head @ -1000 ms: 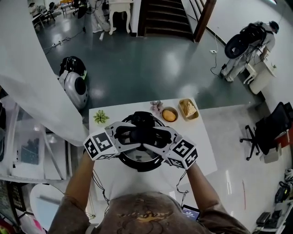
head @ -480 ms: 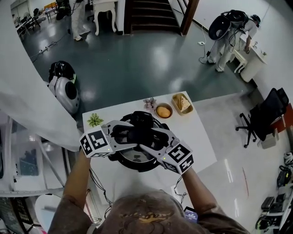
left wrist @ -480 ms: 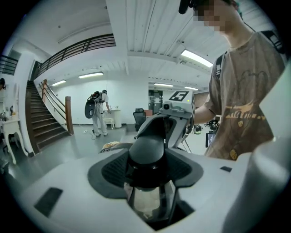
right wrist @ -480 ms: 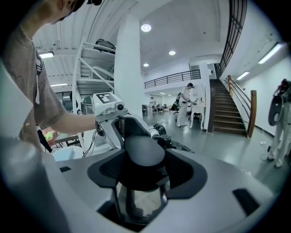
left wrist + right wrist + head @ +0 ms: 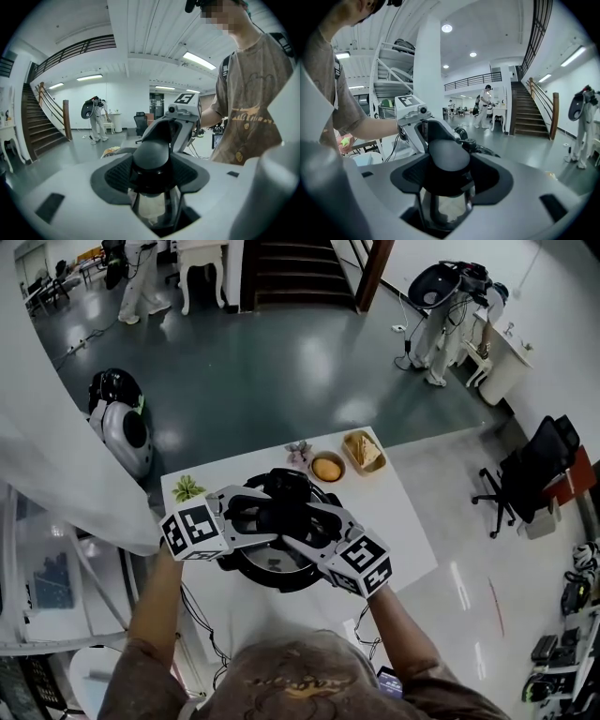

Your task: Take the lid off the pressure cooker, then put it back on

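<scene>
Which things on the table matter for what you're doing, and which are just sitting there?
In the job: pressure cooker, lid handle, left gripper and right gripper, both clamped on it.
Lying about: small plant, bowl of orange food, tray of bread, pinkish ornament.

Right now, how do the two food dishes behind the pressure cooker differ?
The bowl is round; the tray is roughly rectangular. The bowl holds one orange lump; the tray holds pale tan pieces. The bowl sits nearer the pressure cooker; the tray lies further right. Both are tan and stand side by side on the white table.
</scene>
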Action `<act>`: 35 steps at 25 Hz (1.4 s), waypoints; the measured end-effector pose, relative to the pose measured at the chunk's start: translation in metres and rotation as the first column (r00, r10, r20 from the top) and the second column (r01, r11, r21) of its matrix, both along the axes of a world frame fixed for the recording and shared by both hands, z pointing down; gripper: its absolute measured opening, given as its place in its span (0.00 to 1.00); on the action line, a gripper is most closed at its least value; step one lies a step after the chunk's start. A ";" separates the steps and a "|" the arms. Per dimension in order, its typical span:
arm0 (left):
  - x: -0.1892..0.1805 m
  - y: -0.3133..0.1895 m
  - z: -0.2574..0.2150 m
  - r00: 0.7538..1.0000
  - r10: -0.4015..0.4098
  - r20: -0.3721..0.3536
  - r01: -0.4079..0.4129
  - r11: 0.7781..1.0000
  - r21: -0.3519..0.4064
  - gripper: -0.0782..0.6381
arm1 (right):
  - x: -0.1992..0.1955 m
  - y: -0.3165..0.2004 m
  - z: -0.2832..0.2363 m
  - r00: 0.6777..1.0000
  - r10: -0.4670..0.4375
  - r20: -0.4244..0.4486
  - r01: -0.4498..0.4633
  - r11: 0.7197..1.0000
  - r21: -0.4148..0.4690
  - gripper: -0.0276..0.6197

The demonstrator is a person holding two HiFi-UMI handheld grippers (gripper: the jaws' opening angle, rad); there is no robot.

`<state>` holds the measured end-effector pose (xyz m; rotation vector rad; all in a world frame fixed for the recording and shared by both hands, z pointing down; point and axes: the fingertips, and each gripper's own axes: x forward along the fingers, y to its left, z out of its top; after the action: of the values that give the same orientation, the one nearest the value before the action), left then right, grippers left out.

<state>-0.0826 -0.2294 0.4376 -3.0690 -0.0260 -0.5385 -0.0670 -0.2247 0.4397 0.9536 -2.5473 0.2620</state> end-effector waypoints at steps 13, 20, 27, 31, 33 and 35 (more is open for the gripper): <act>-0.002 -0.002 -0.021 1.000 -0.018 0.003 0.018 0.999 0.031 0.46 | -0.002 -0.003 -0.021 0.999 -0.033 -0.034 0.034 0.998 0.044 0.46; 0.001 0.004 -0.027 0.999 -0.009 0.039 0.007 0.998 0.066 0.47 | -0.001 0.003 -0.027 0.999 -0.023 -0.029 0.024 0.999 0.041 0.46; -0.001 0.010 -0.037 1.000 -0.021 0.014 0.021 0.999 0.040 0.47 | -0.001 0.009 -0.038 0.999 -0.038 -0.017 0.039 0.997 0.068 0.46; 0.005 0.014 -0.043 0.999 -0.035 0.014 0.035 0.998 0.054 0.47 | 0.005 0.012 -0.044 0.999 -0.047 -0.009 0.048 0.995 0.085 0.46; 0.012 0.015 -0.045 0.999 -0.042 0.016 0.041 0.997 0.061 0.47 | 0.012 0.013 -0.045 0.999 -0.052 -0.006 0.052 0.994 0.092 0.46; 0.020 0.015 -0.043 0.999 -0.044 0.020 0.043 0.997 0.069 0.47 | 0.020 0.013 -0.044 0.999 -0.054 -0.007 0.054 0.993 0.106 0.46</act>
<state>-0.0623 -0.2146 0.3946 -3.0037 0.0574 -0.5617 -0.0467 -0.2120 0.3960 0.9205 -2.6013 0.1104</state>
